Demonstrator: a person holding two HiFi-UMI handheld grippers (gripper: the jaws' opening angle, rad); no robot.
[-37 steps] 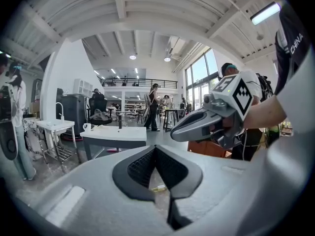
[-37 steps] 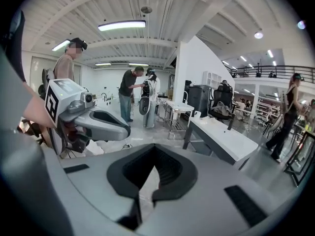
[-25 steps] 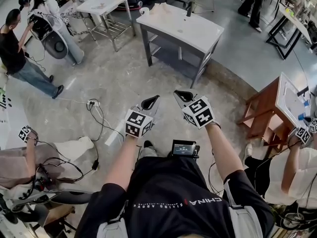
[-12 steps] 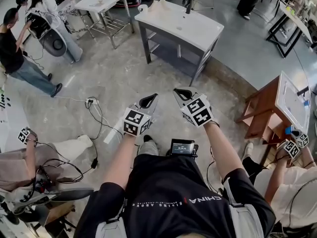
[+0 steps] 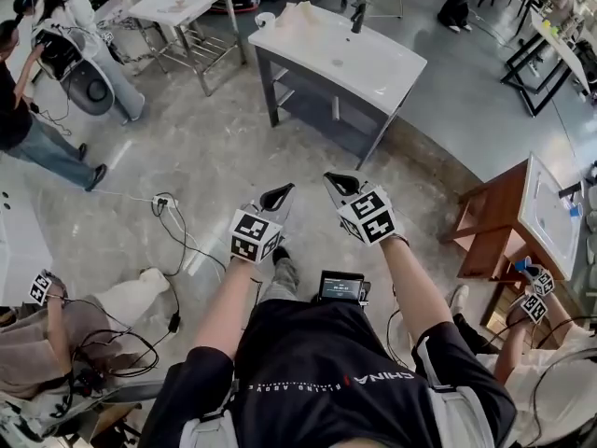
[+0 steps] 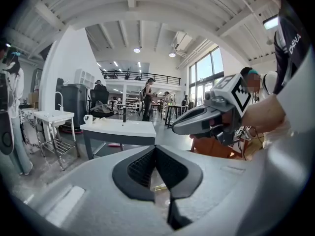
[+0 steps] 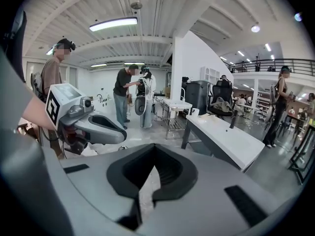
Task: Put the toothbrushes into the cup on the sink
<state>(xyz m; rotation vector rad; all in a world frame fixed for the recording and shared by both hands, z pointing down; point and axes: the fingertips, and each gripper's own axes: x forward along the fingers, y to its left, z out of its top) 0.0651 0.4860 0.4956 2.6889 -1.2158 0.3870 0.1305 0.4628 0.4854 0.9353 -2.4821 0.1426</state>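
Head view, looking steeply down: a person stands on a grey floor (image 5: pixel 215 147), holding the left gripper (image 5: pixel 280 195) and right gripper (image 5: pixel 340 184) side by side. Both pairs of jaws are pressed together with nothing between them. The white sink (image 5: pixel 373 68) stands well apart at twelve o'clock, with the white cup (image 5: pixel 265 20) on its eleven o'clock corner. No toothbrushes can be made out. The step looks like the approach. The next move calls for reaching the sink, finding the toothbrushes and spreading one pair of jaws.
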